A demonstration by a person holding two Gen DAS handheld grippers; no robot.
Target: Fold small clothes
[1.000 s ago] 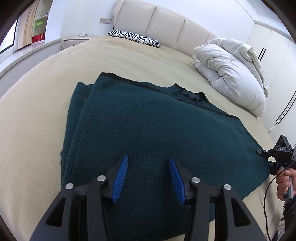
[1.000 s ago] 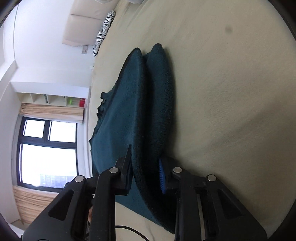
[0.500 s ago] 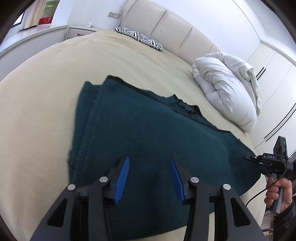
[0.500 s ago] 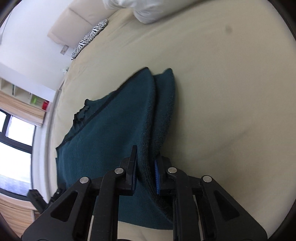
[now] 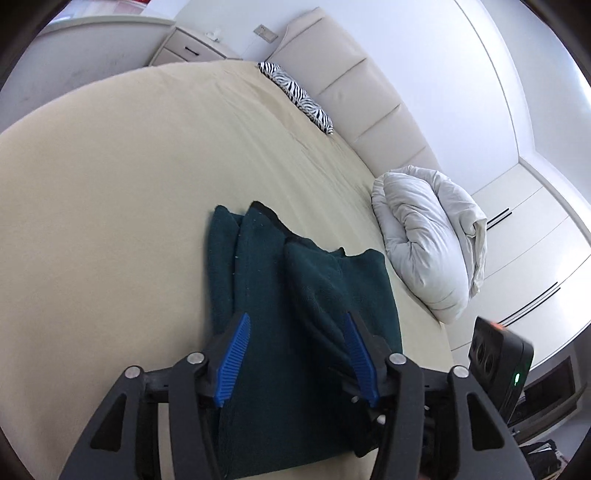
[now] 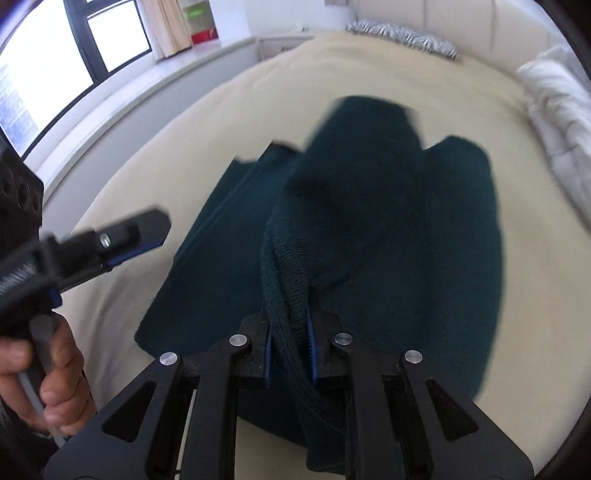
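A window (image 6: 55, 70) and a curtain (image 6: 166, 26) are at the left of the room. The beige bed (image 5: 110, 206) fills the middle, with a dark green sweater (image 5: 295, 314) lying on it. The left tool (image 5: 299, 354) hovers over the sweater, its jaws wide apart and empty. The right tool (image 6: 290, 332) is clamped on a raised fold of the sweater. Further right are a zebra-pattern pillow (image 5: 299, 98), the padded headboard (image 5: 354, 92), a white duvet (image 5: 424, 240) and white wardrobes (image 5: 535, 236).
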